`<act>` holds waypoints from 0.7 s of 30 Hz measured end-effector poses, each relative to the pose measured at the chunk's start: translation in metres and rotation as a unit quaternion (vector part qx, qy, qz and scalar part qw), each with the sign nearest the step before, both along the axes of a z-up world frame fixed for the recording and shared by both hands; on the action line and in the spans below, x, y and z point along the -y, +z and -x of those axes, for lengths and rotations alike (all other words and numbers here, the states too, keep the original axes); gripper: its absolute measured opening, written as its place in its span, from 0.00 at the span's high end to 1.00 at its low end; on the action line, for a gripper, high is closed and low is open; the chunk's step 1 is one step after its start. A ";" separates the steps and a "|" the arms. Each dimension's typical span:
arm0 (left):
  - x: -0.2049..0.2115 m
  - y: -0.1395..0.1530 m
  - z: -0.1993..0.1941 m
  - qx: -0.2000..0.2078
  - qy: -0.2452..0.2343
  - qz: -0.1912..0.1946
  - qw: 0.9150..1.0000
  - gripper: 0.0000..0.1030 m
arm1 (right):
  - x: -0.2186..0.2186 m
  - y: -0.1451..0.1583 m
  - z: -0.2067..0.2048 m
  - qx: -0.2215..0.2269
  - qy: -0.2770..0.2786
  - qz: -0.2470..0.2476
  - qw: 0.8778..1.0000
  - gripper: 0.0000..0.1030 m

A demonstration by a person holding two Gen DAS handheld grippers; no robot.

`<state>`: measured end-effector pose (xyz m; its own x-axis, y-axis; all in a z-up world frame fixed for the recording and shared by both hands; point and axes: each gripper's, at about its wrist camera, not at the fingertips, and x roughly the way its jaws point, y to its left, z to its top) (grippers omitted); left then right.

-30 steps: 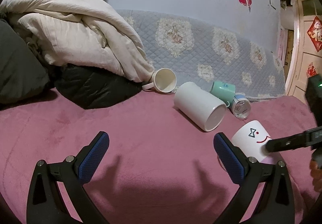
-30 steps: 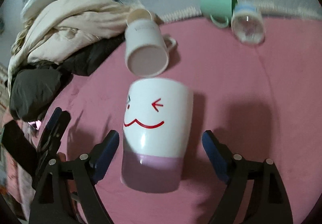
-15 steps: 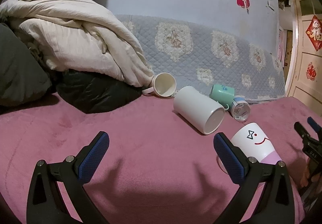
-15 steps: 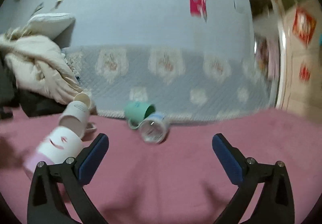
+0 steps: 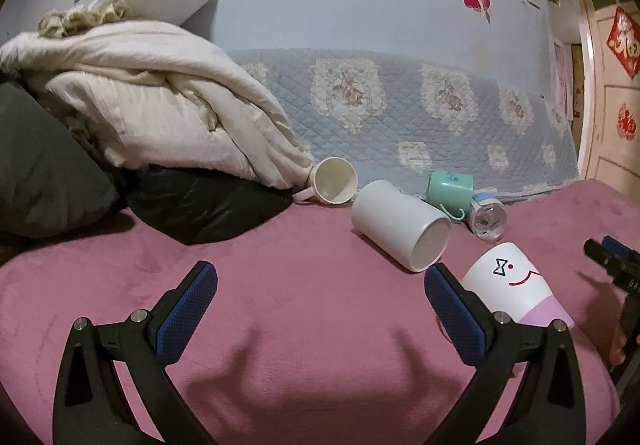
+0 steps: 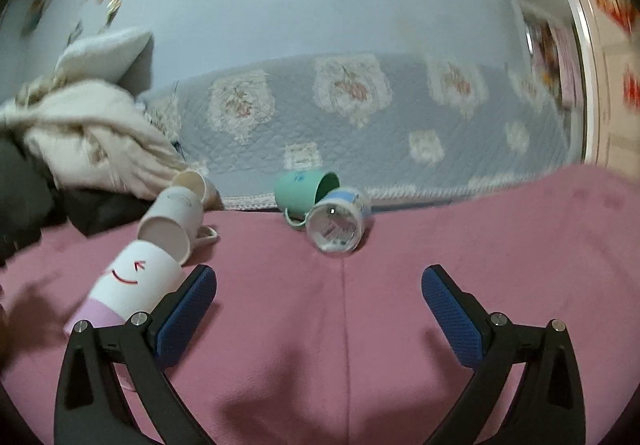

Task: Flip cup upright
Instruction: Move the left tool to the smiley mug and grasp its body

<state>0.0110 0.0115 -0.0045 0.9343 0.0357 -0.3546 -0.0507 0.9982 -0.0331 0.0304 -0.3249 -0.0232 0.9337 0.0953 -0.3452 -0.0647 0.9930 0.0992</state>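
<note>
The smiley-face cup (image 5: 516, 289) lies tipped over on the pink bed cover (image 5: 304, 301), white end pointing far, lilac band nearest, just right of the left tool (image 5: 320, 297) and just left of the right tool (image 6: 319, 295). It looks like glazed ceramic: stiff, smooth, likely slippery under the pads and fairly heavy, though the soft bed would forgive a drop. I'd judge the best hold is across the round body near the middle, so it can be pivoted onto its base. On soft bedding it may wobble once stood up.

Both tools hang spread wide with nothing between their fingers.

Just beyond the cup lies a plain white mug (image 5: 400, 225), its end very close to the smiley cup and perhaps touching it; that could crowd a tool finger. Further off are a cream mug (image 5: 334, 187) against the heaped cream quilt (image 5: 160, 105), a green mug (image 6: 304, 193), and a clear jar (image 6: 336, 225) touching it.
</note>
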 end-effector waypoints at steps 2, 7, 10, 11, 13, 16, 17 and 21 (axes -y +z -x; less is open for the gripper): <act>0.004 0.005 0.005 0.001 -0.005 0.001 1.000 0.00 | 0.007 0.000 0.004 0.008 -0.008 -0.020 1.000 0.00; 0.026 0.016 0.007 -0.033 -0.026 0.032 0.999 0.11 | -0.007 0.000 0.008 0.020 -0.033 0.025 0.999 0.00; 0.055 0.025 -0.004 -0.078 -0.035 0.025 0.996 0.14 | -0.004 0.001 0.010 0.028 -0.035 0.017 0.999 0.00; 0.063 0.028 -0.010 -0.099 -0.031 0.040 0.994 0.16 | 0.000 0.001 0.009 0.027 -0.040 0.010 0.999 0.00; 0.073 0.032 -0.024 -0.131 -0.057 0.104 0.984 0.21 | 0.005 0.000 0.008 0.022 -0.047 -0.001 0.999 0.00; 0.091 0.043 -0.048 -0.160 -0.080 0.131 0.975 0.22 | 0.007 0.000 0.008 0.023 -0.049 -0.006 0.999 0.00; 0.099 0.046 -0.056 -0.172 -0.081 0.119 0.974 0.22 | 0.007 0.000 0.009 0.023 -0.049 -0.006 0.998 0.00; 0.127 0.041 -0.103 -0.285 -0.077 0.073 0.953 0.22 | 0.007 -0.001 0.009 0.016 -0.050 -0.006 0.999 0.00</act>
